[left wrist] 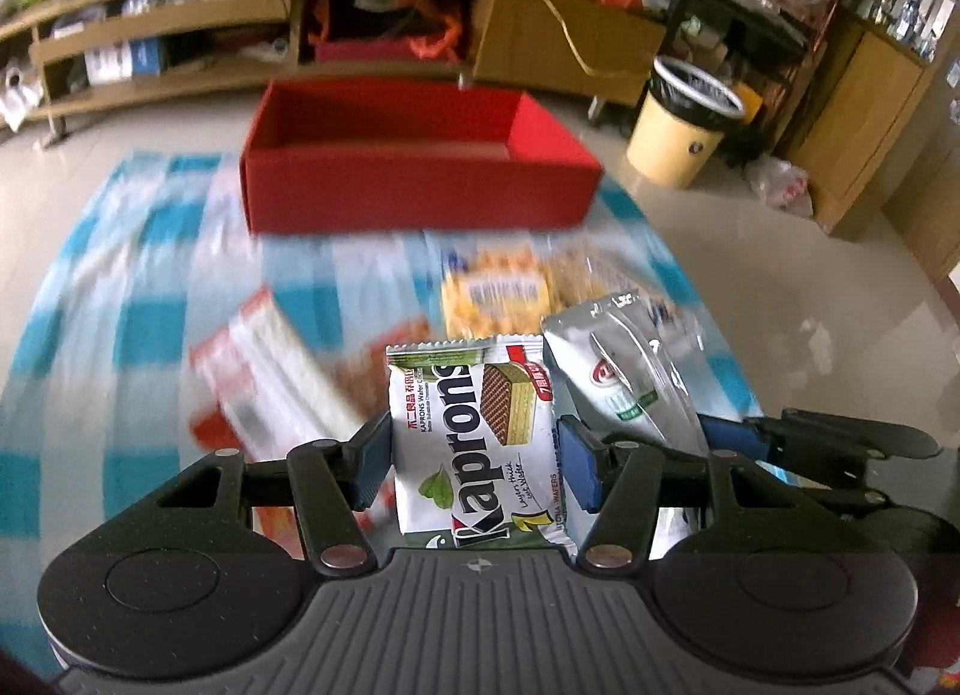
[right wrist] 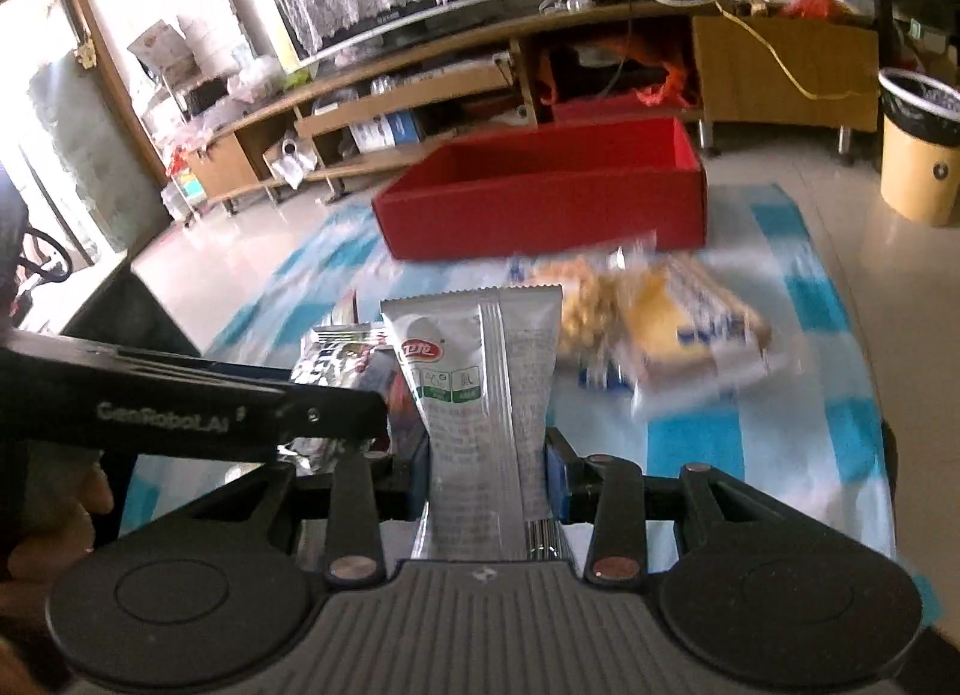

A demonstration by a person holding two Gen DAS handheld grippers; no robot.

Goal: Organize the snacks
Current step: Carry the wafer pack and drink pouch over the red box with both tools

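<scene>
My left gripper (left wrist: 477,464) is shut on a white and green Kaprons wafer packet (left wrist: 474,431), held upright above the blue checked cloth (left wrist: 120,287). My right gripper (right wrist: 487,476) is shut on a silver snack pouch (right wrist: 480,395) with a red logo, also upright. That pouch (left wrist: 630,377) and the right gripper's blue pad show in the left wrist view just right of the wafer packet. An open red box (left wrist: 414,179) stands at the far end of the cloth, also seen as the red box (right wrist: 540,203) in the right wrist view. Its inside looks bare where visible.
Loose snacks lie on the cloth: a yellow cracker pack (left wrist: 498,290), a red and white packet (left wrist: 276,371), a yellow and blue pack (right wrist: 678,335), a silver packet (right wrist: 336,359). A lined bin (left wrist: 684,119) stands on the floor at right. A low wooden shelf unit (left wrist: 180,53) runs behind.
</scene>
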